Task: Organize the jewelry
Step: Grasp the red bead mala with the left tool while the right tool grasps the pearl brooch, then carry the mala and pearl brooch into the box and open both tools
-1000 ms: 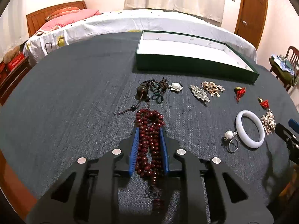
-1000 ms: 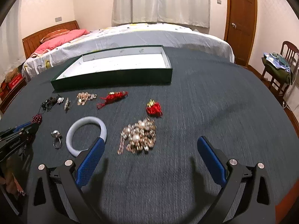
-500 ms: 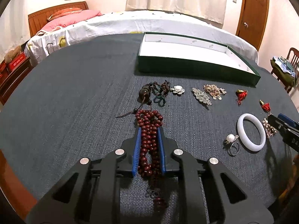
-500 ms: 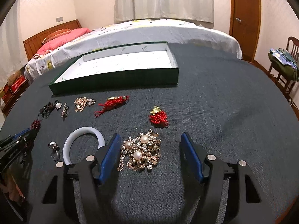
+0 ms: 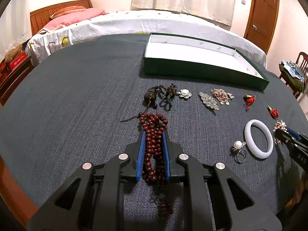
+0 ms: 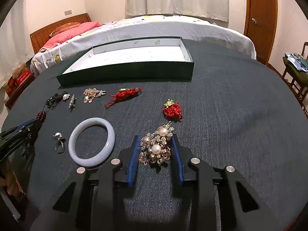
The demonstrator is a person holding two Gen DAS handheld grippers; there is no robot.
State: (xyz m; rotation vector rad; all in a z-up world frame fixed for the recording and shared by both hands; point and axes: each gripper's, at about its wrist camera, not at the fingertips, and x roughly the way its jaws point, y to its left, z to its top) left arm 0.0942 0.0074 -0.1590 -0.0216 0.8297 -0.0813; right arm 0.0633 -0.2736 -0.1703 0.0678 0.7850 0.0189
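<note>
The left gripper (image 5: 153,140) is clamped on a red bead strand (image 5: 153,134): its blue pads press both sides of the bunched dark red beads. The strand's long axis runs straight up the left wrist frame, a looped end fanning out above the fingertips in the centre and a knotted tail trailing toward the bottom edge, partly lost between the black arms.

The right gripper (image 6: 156,140) is closing around a pearl brooch (image 6: 156,147), which lies between the pads in the lower centre of the right wrist frame — whether the pads touch it yet cannot be told. The brooch is a gold-toned cluster with three round pearls and small glittering stones, its longer axis leaning toward the upper right.

On the dark woven cloth of the bench (image 6: 231,115) a smooth white bangle (image 6: 91,141) lies flat just left of the right gripper, a pearl ring (image 6: 59,141) beside it. A red knotted charm (image 6: 172,110) sits above the brooch. A shallow green box (image 6: 127,73) with a white lining stands open across the upper centre — its far corners are blurred by the lens. The small dark pieces at left are hard to make out.
</note>
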